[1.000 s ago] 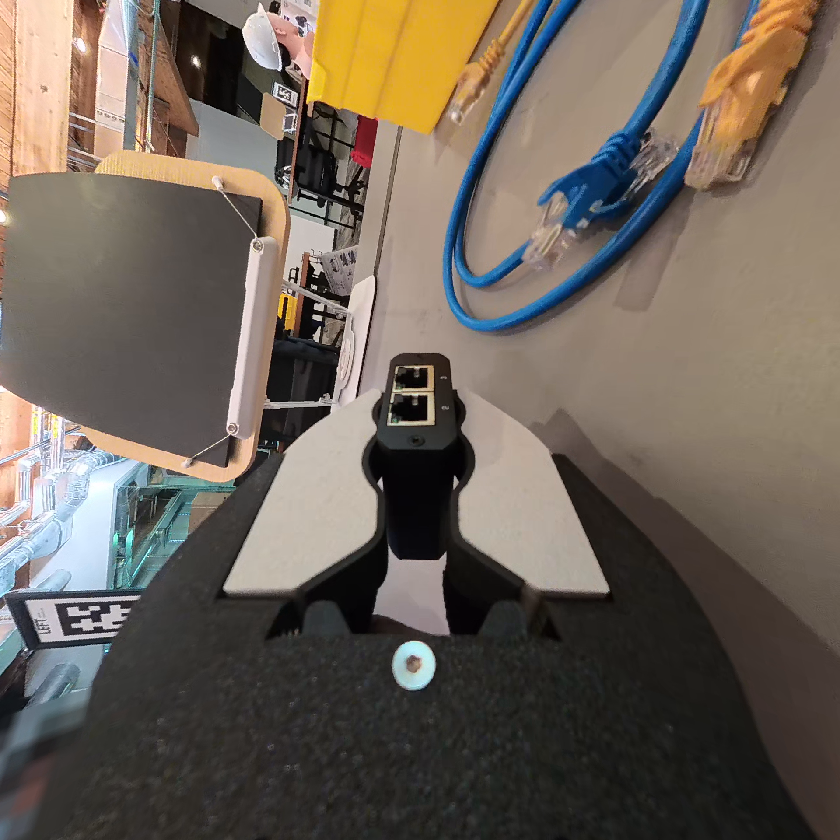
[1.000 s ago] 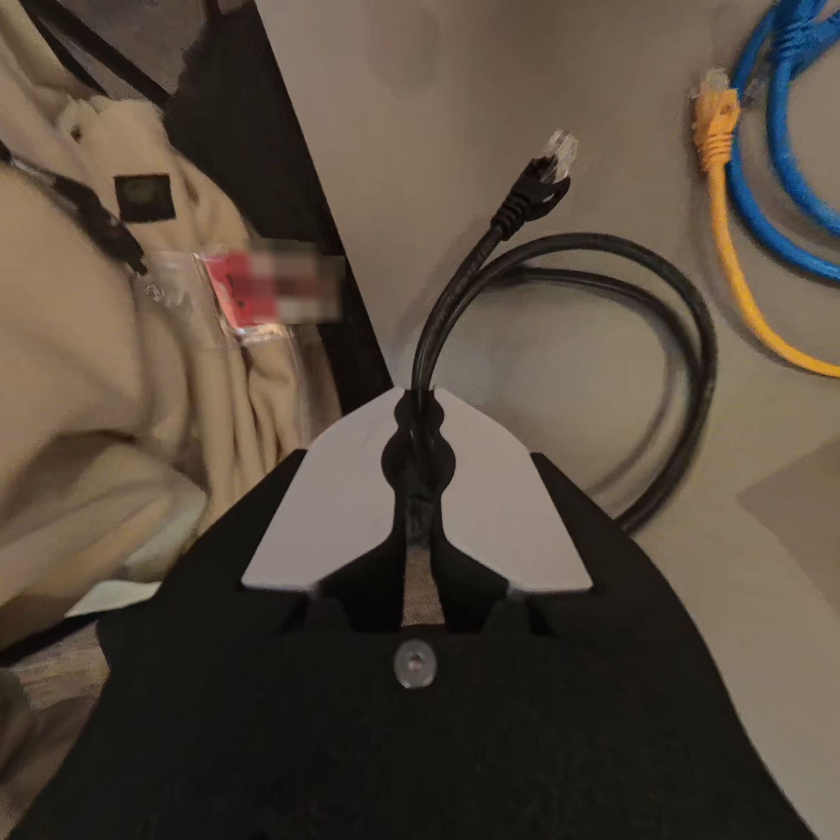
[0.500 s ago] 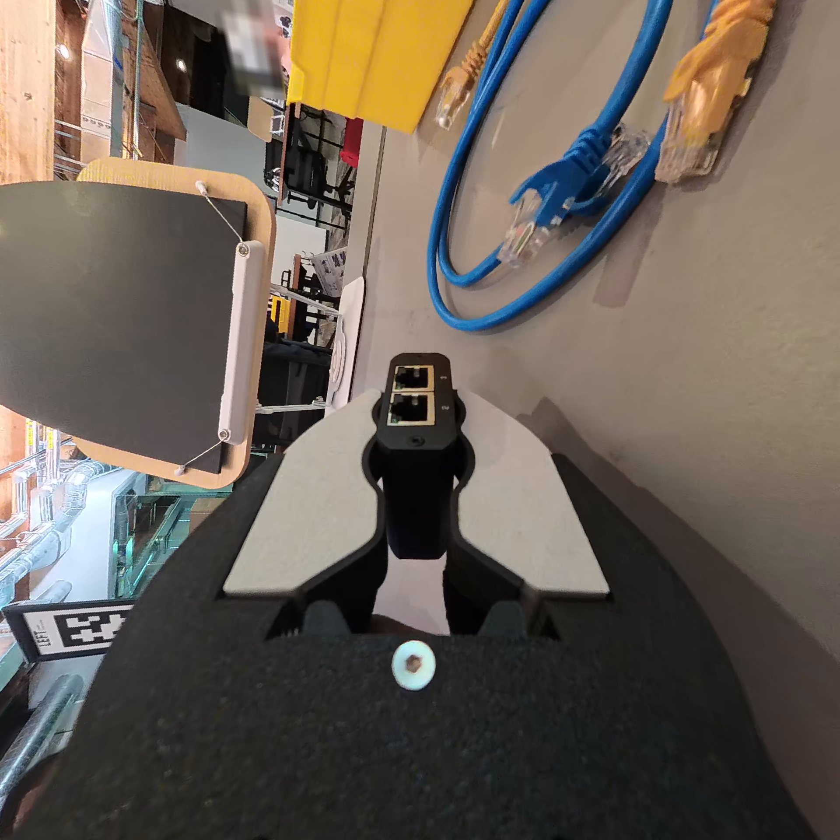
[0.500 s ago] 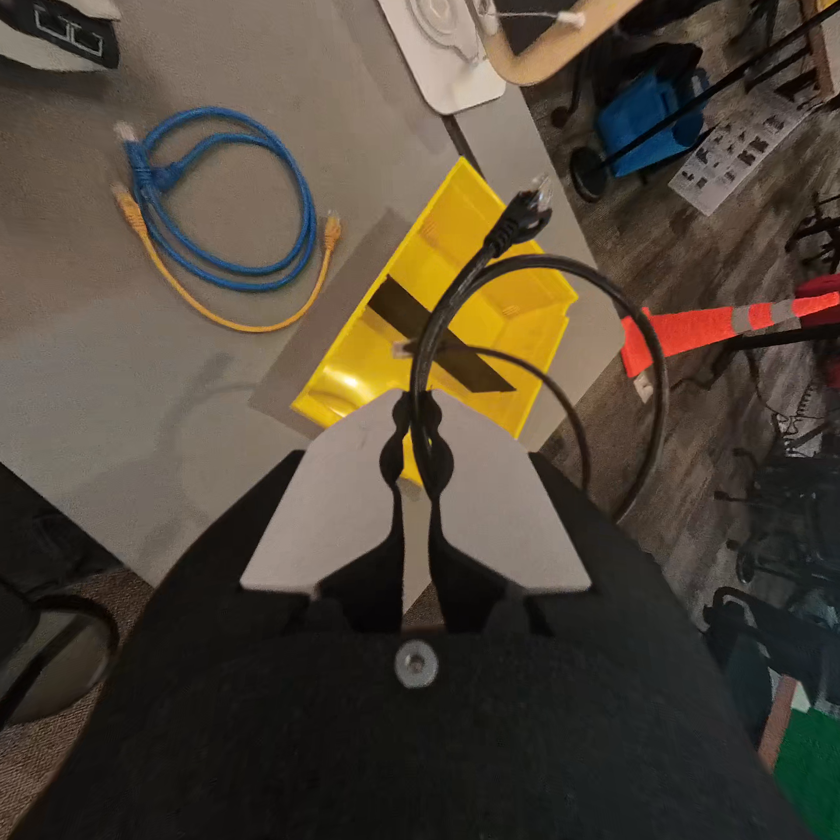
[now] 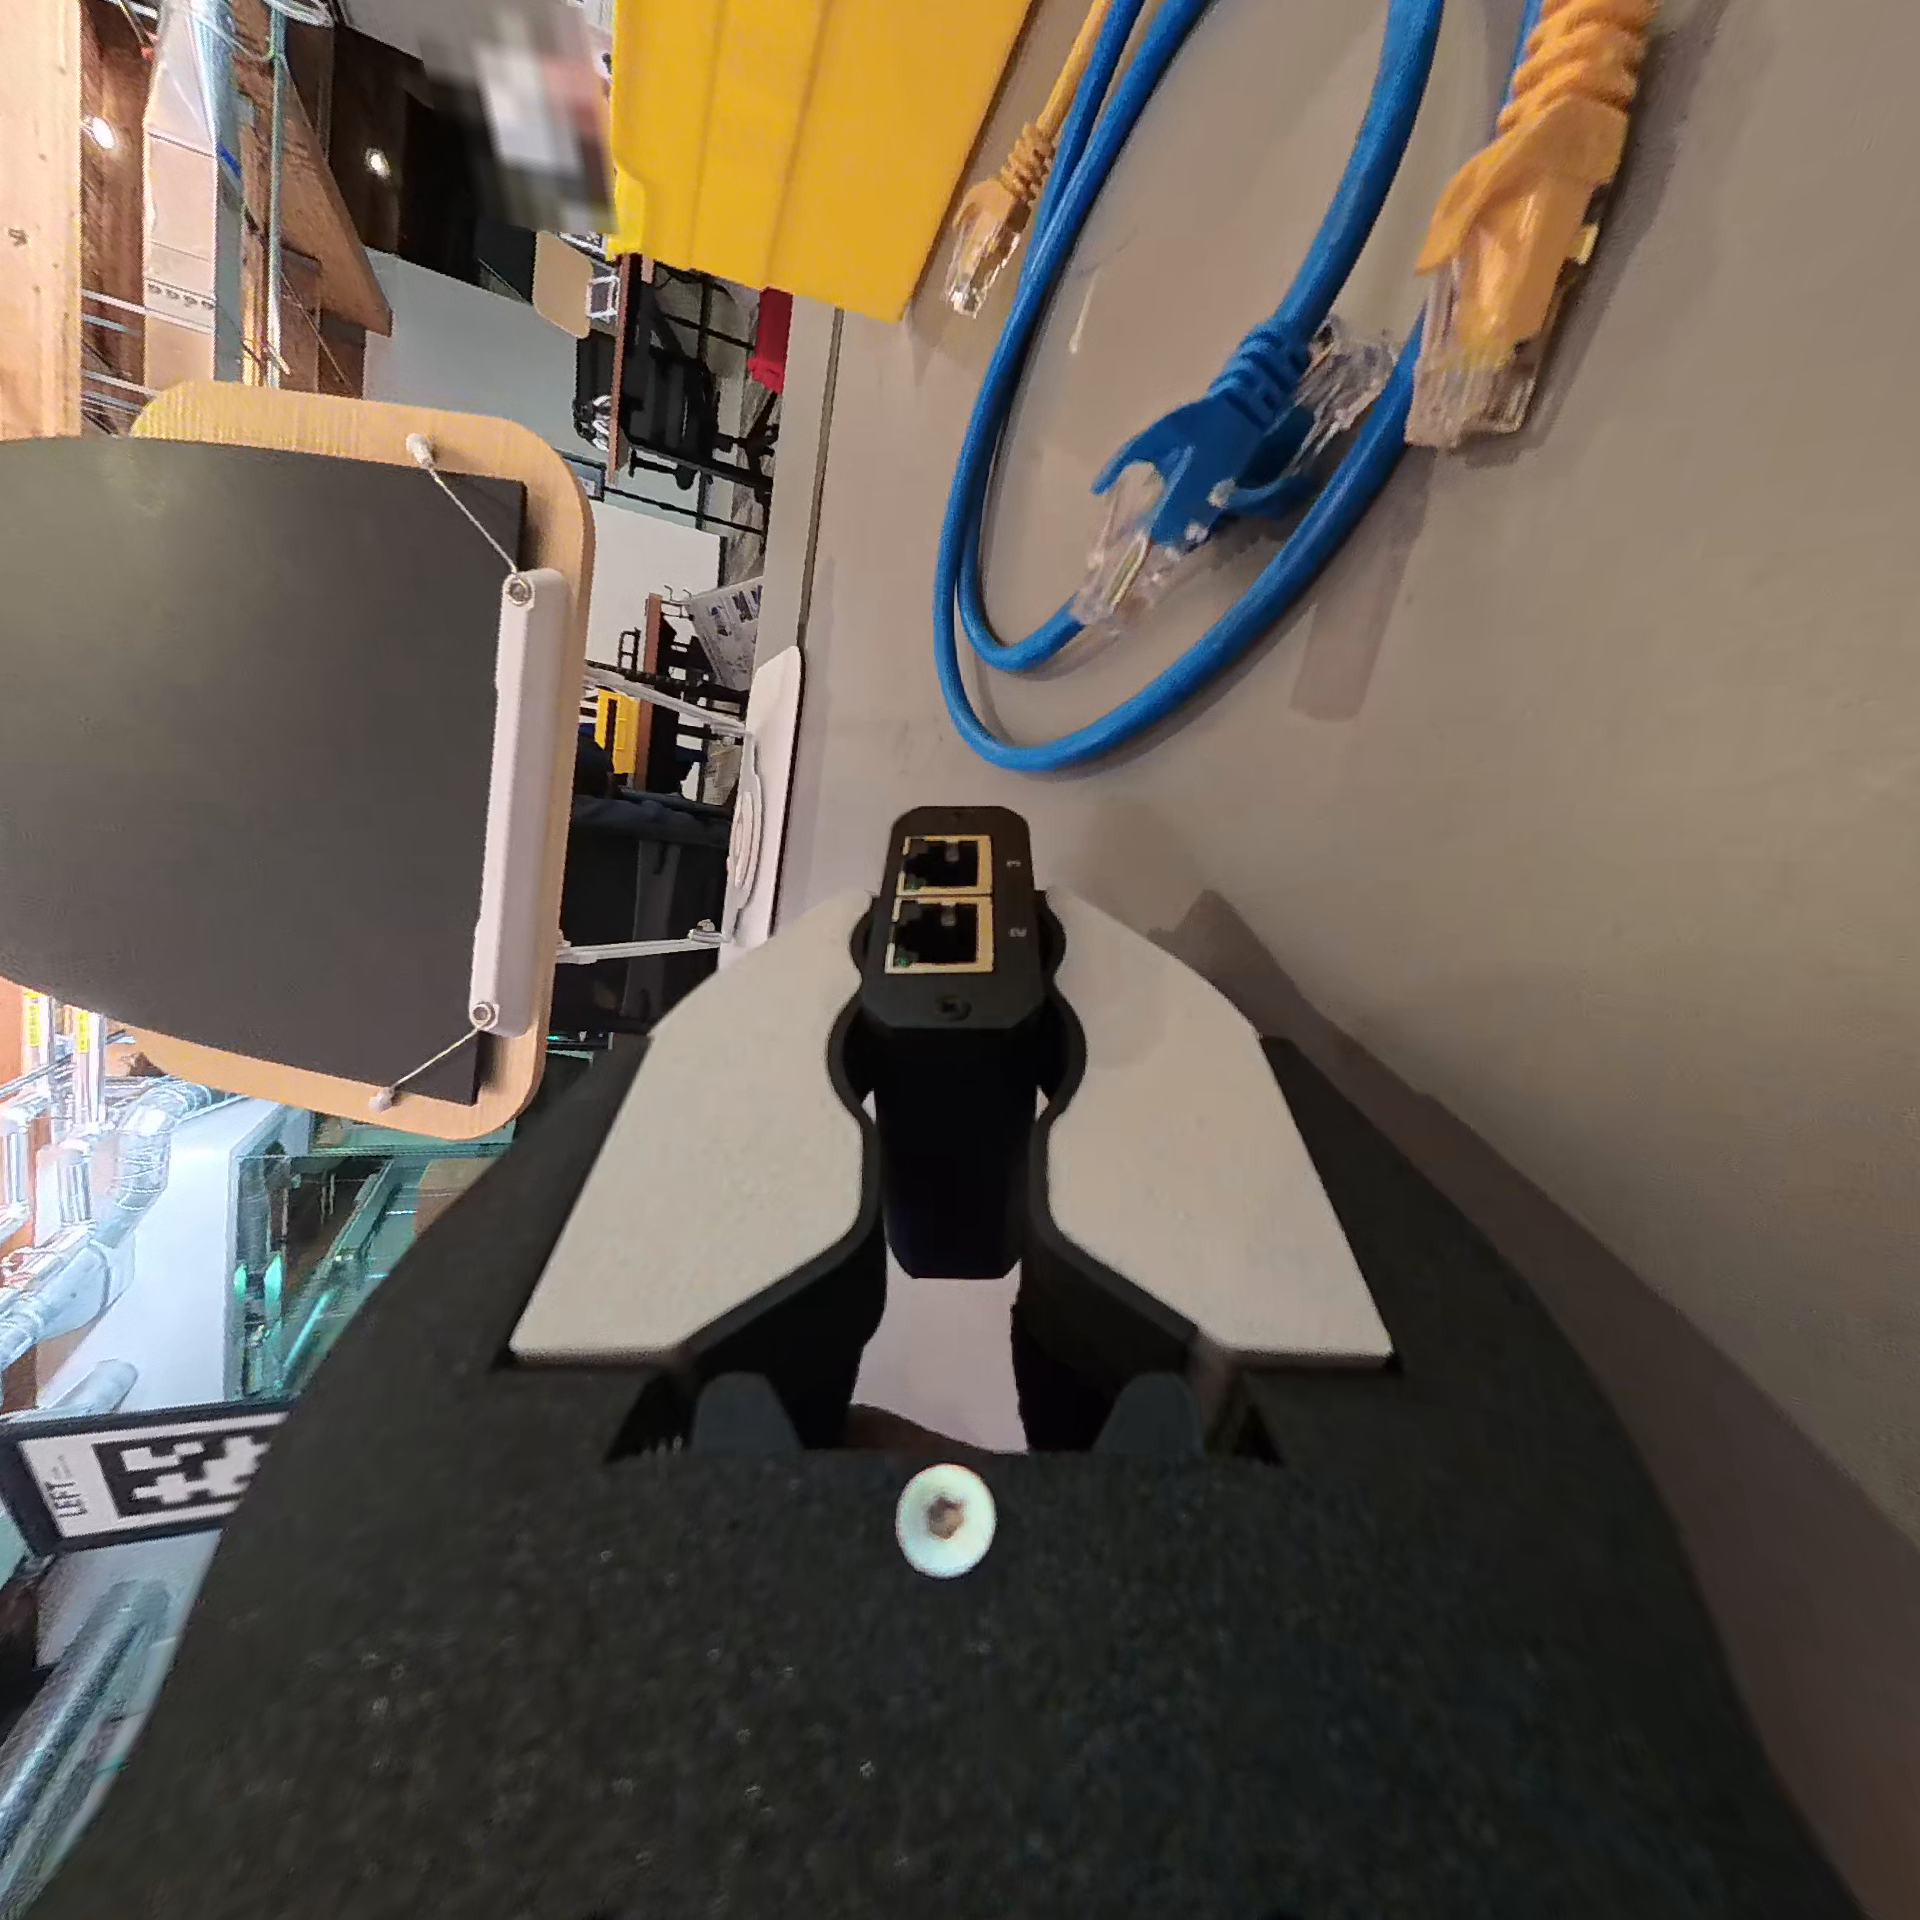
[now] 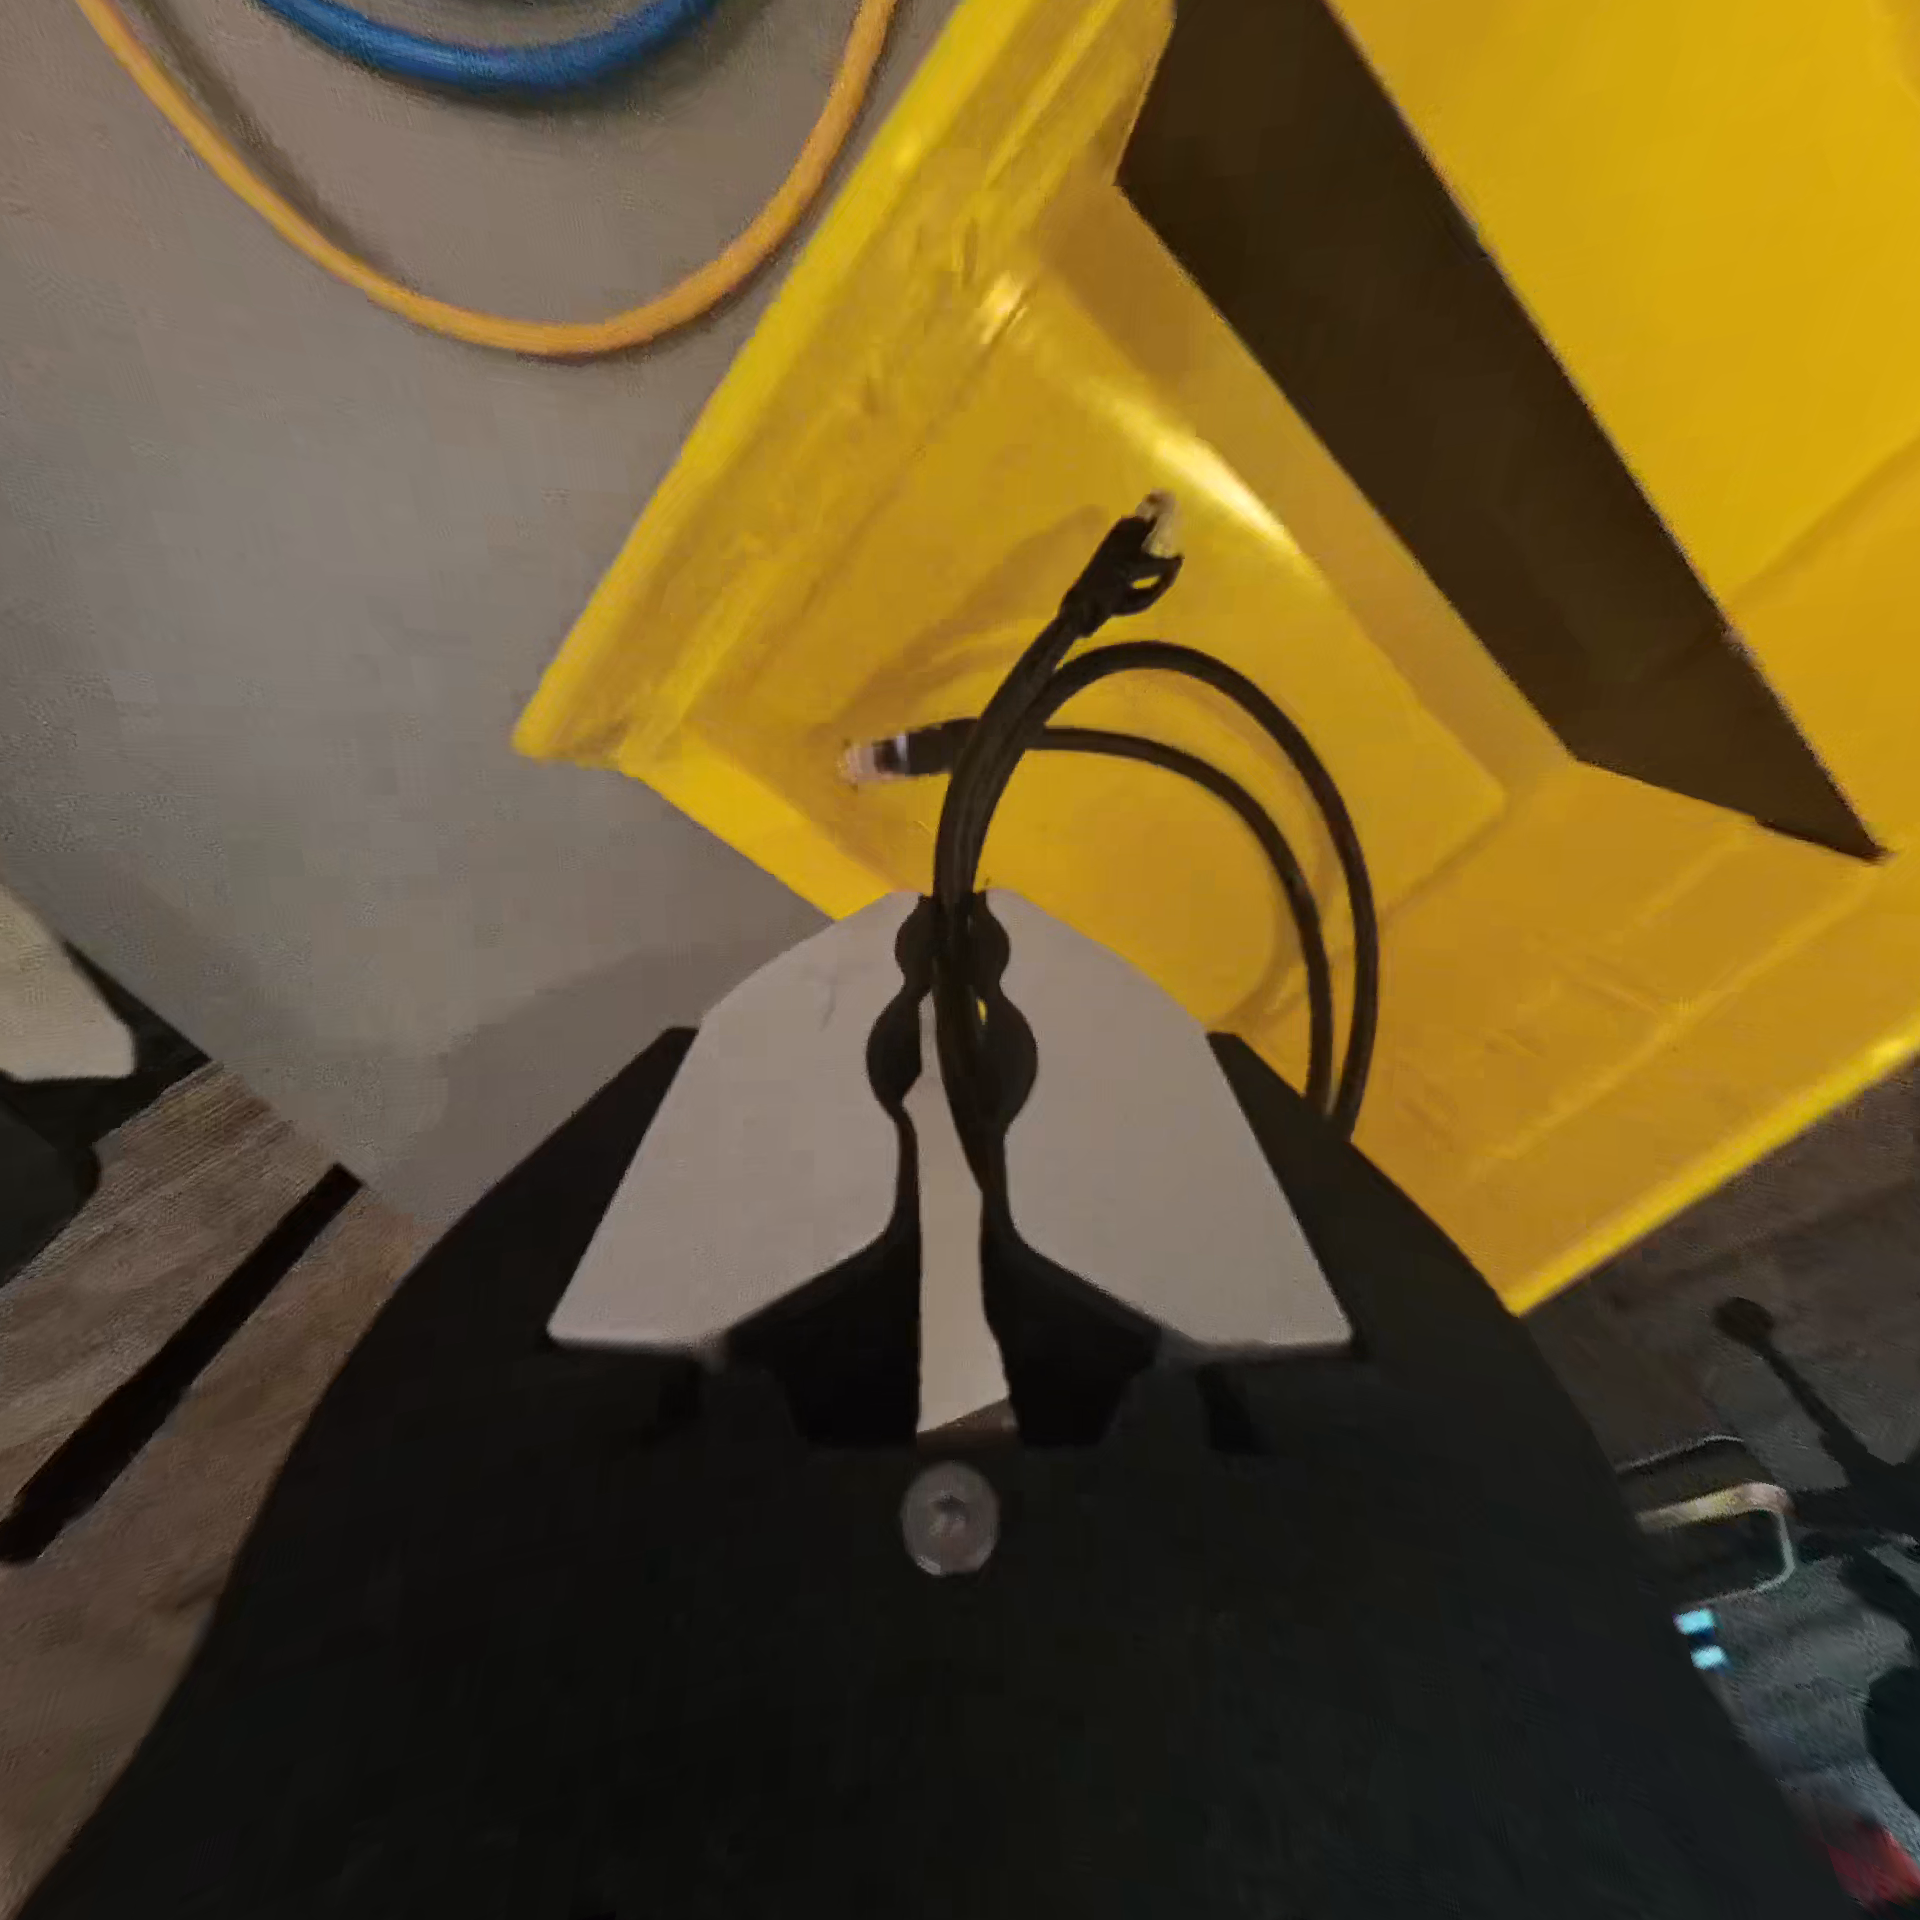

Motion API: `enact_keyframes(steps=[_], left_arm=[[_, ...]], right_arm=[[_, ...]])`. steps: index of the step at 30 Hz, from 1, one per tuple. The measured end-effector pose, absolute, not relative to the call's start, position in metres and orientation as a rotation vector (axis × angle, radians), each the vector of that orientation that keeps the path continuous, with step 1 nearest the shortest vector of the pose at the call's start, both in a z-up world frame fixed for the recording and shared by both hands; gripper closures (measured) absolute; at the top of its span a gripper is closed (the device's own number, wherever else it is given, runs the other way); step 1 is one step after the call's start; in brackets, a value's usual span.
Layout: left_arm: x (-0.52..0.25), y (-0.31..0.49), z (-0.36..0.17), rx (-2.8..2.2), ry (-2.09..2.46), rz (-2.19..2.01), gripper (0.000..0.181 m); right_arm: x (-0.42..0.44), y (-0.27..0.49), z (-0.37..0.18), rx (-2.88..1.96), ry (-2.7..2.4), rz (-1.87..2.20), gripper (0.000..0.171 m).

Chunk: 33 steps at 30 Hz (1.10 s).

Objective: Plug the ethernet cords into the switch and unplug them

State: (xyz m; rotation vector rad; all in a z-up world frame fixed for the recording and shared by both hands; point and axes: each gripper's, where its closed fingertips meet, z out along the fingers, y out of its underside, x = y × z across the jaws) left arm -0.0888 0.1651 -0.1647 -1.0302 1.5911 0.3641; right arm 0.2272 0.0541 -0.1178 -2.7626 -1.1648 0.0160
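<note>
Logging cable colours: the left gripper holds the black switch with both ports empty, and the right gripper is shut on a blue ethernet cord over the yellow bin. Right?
Not quite. The right wrist view shows the right gripper shut on a black ethernet cord, not blue, over the yellow bin. The rest stands.

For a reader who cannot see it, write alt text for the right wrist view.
The right gripper is shut on a looped black ethernet cord, held over a yellow bin; blurred yellow and blue cords lie on the grey table.
</note>
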Motion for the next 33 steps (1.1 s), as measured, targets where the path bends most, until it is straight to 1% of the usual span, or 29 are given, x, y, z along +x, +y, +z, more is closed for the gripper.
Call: enact_keyframes(steps=[4, 6, 8, 13, 16, 17, 19, 20, 24, 27, 29, 33], left_arm=[[-0.088, 0.165, -0.166, -1.031, 1.591, 0.361, 0.156], [-0.088, 0.165, -0.165, -1.032, 1.589, 0.359, 0.156], [-0.088, 0.166, -0.164, -1.032, 1.587, 0.361, 0.156], [-0.09, 0.165, -0.163, -1.027, 1.586, 0.362, 0.156], [-0.088, 0.162, -0.162, -1.017, 1.589, 0.359, 0.156], [-0.088, 0.161, -0.162, -1.015, 1.592, 0.359, 0.156], [-0.087, 0.161, -0.163, -1.011, 1.596, 0.36, 0.156], [-0.088, 0.161, -0.163, -1.01, 1.597, 0.363, 0.156], [-0.09, 0.164, -0.163, -1.024, 1.593, 0.367, 0.156], [-0.091, 0.167, -0.163, -1.026, 1.59, 0.375, 0.156], [-0.091, 0.167, -0.163, -1.027, 1.587, 0.373, 0.156], [-0.092, 0.167, -0.162, -1.025, 1.585, 0.374, 0.156]], right_arm=[[0.231, 0.072, -0.149, -2.916, -1.221, 0.17, 0.164], [0.221, 0.068, -0.161, -3.034, -1.19, 0.373, 0.164], [0.204, 0.067, -0.171, -3.054, -1.182, 0.523, 0.161], [0.162, 0.076, -0.172, -2.91, -1.111, 0.61, 0.157], [0.144, 0.082, -0.17, -2.806, -1.058, 0.546, 0.155], [0.143, 0.084, -0.169, -2.78, -1.07, 0.483, 0.154], [0.148, 0.089, -0.157, -2.723, -1.064, 0.33, 0.139], [0.151, 0.094, -0.145, -2.681, -1.031, 0.269, 0.137], [0.166, 0.104, -0.084, -2.478, -0.88, 0.077, 0.136], [0.157, 0.096, -0.059, -2.361, -0.853, -0.019, 0.136], [0.135, 0.083, -0.058, -2.32, -0.86, 0.002, 0.135], [0.04, 0.056, -0.082, -2.215, -0.978, 0.307, 0.136]])
